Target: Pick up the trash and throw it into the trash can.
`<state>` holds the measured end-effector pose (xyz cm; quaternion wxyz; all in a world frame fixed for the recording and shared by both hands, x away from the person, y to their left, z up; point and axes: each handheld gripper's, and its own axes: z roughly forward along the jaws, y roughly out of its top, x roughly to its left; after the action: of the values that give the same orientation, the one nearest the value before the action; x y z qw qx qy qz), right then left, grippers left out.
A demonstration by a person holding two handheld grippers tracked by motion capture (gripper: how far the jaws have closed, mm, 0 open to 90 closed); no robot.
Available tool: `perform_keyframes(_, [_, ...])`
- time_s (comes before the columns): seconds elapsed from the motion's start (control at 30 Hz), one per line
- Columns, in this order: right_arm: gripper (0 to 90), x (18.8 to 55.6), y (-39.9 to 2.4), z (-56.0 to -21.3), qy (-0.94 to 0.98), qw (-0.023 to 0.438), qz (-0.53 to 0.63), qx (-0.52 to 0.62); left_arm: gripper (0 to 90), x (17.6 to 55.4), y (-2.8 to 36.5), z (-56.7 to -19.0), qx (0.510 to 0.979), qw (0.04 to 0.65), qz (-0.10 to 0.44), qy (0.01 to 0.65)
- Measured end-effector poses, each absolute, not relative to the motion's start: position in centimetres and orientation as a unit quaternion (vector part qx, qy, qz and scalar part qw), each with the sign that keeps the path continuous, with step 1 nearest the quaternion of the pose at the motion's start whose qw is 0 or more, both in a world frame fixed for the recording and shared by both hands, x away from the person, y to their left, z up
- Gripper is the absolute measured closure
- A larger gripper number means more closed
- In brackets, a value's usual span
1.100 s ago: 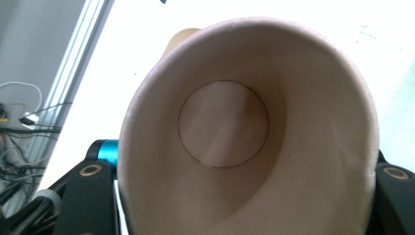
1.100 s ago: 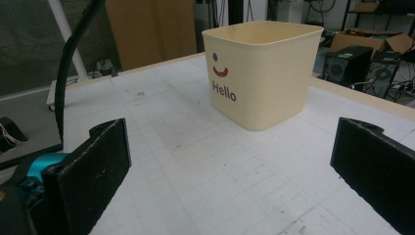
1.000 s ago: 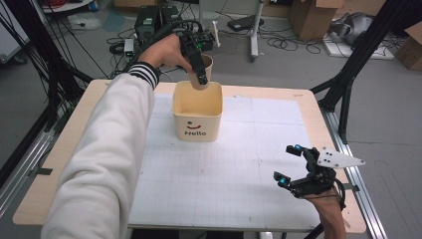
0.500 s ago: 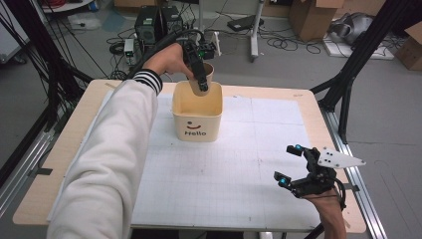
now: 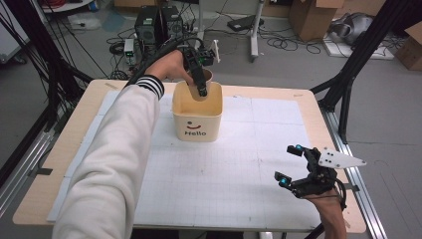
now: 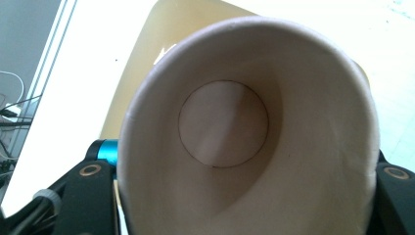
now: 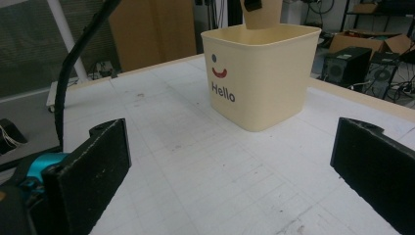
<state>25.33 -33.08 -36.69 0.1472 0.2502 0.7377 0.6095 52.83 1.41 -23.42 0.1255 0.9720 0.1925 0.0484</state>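
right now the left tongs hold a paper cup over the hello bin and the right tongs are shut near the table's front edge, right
Not quite: the right tongs are open, jaws wide apart in the right gripper view. The rest holds: the left tongs hold the paper cup over the Hello bin.

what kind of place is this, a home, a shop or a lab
Most likely a lab or workshop set up for recording. A work table covered by a gridded mat stands inside a black metal frame, with computer towers, loose cables and cardboard boxes on the bare floor behind.
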Motion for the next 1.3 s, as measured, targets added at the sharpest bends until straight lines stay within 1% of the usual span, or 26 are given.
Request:
perform_keyframes(0.17, [0.3, 25.3, -33.1, -36.7, 0.738, 0.146, 0.610, 0.251, 32.6, 53.0, 1.3, -23.7, 0.972, 0.124, 0.047, 0.195])
perform_keyframes(0.33, [0.2, 25.3, -33.2, -36.7, 0.737, 0.148, 0.611, 0.249, 27.5, 53.1, 1.2, -23.9, 0.971, 0.119, 0.045, 0.200])
perform_keyframes(0.37, [0.3, 25.3, -33.2, -36.7, 0.737, 0.151, 0.611, 0.248, 18.9, 53.1, 1.2, -23.9, 0.971, 0.121, 0.048, 0.201])
perform_keyframes(0.4, [0.3, 25.3, -33.2, -36.7, 0.737, 0.151, 0.611, 0.248, 13.0, 53.1, 1.2, -23.9, 0.971, 0.121, 0.048, 0.201])
perform_keyframes(0.5, [0.2, 25.3, -33.2, -36.7, 0.737, 0.149, 0.611, 0.249, 2.6, 53.0, 1.0, -23.7, 0.970, 0.125, 0.048, 0.200])
perform_keyframes(1.0, [0.3, 25.2, -33.1, -36.6, 0.736, 0.148, 0.612, 0.250, 1.7, 51.8, 1.5, -21.4, 0.968, 0.140, 0.055, 0.202])
perform_keyframes(1.3, [0.2, 25.2, -33.2, -36.5, 0.735, 0.150, 0.612, 0.250, 1.7, 50.9, 2.6, -19.0, 0.963, 0.152, 0.069, 0.211])
